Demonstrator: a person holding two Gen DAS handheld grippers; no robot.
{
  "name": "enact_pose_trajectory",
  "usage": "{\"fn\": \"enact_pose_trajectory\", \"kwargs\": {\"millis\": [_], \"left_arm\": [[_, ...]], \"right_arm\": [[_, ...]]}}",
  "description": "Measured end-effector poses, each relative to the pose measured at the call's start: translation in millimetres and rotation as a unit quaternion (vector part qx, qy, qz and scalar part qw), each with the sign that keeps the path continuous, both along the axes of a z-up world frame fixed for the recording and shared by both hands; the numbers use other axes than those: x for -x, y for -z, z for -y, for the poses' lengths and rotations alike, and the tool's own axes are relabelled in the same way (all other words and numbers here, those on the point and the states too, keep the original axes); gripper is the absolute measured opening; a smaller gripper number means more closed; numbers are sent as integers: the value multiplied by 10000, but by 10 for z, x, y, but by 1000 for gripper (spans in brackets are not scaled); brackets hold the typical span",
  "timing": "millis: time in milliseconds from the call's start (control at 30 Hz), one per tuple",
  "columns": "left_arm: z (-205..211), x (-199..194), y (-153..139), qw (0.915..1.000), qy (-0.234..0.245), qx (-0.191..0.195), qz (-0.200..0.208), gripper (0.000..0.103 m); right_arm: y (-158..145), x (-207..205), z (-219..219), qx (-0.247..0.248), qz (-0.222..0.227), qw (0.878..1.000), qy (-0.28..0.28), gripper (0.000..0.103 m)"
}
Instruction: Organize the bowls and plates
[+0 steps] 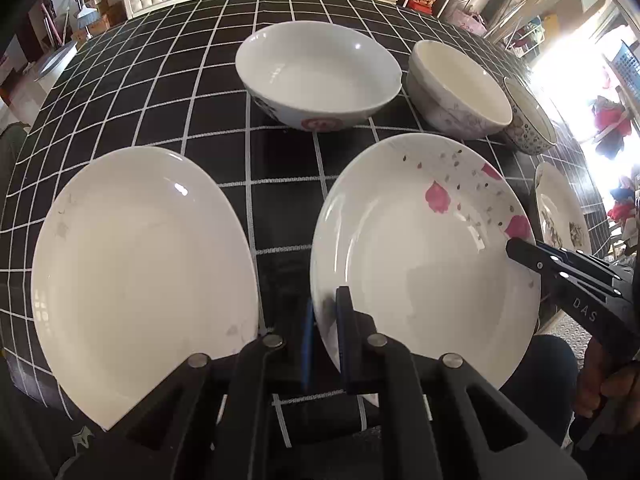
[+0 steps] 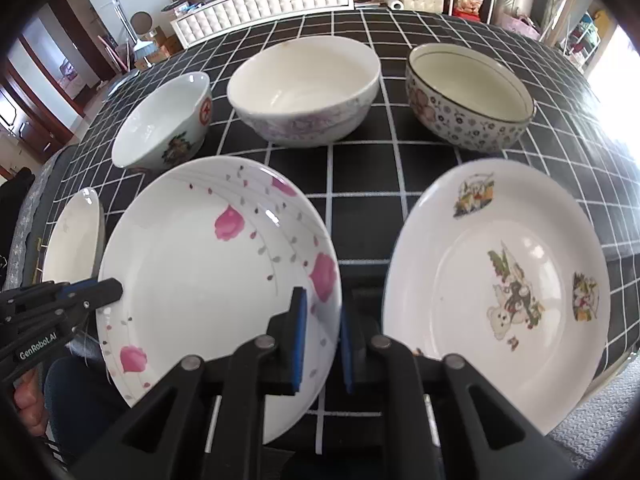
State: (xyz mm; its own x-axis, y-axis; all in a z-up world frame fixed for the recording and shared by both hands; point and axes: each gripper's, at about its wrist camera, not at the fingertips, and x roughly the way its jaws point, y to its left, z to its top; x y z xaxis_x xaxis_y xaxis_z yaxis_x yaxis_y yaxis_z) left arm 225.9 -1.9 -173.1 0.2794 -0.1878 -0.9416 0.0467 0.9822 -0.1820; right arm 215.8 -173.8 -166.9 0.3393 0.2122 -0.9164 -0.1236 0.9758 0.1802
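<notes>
Gripping pink-flowered plate [image 1: 420, 248] rim: left gripper [image 1: 326, 320] jaws closed near-left, right gripper [image 2: 322, 332] jaws opposite.

only readable bits: "DAS" on the black plastic right gripper [image 1: 516, 249] and "GenRobot.AI" on the black plastic left gripper [image 2: 116, 289]

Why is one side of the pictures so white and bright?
Left wrist view: daylight from the window washes out the right edge, and shiny spots glint on the plain plate. Right wrist view: the same glare whitens the right edge; the fisheye lens bends the tablecloth lines.
</notes>
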Motion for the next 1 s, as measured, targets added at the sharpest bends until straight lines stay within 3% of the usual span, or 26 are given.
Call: {"fn": "enact_pose_trajectory", "kwargs": {"millis": [167, 500, 1000], "left_arm": [[-68, 52, -119, 9999, -98, 105, 42, 8], [-248, 166, -437, 9991, -254, -65, 326, 9], [-948, 548, -528, 9932, -1032, -354, 403, 9]], "right_arm": [[-114, 77, 56, -231, 66, 9997, 60, 19], [-405, 137, -119, -385, 229, 9989, -162, 19], [-340, -40, -1065, -441, 158, 9948, -907, 19]]}}
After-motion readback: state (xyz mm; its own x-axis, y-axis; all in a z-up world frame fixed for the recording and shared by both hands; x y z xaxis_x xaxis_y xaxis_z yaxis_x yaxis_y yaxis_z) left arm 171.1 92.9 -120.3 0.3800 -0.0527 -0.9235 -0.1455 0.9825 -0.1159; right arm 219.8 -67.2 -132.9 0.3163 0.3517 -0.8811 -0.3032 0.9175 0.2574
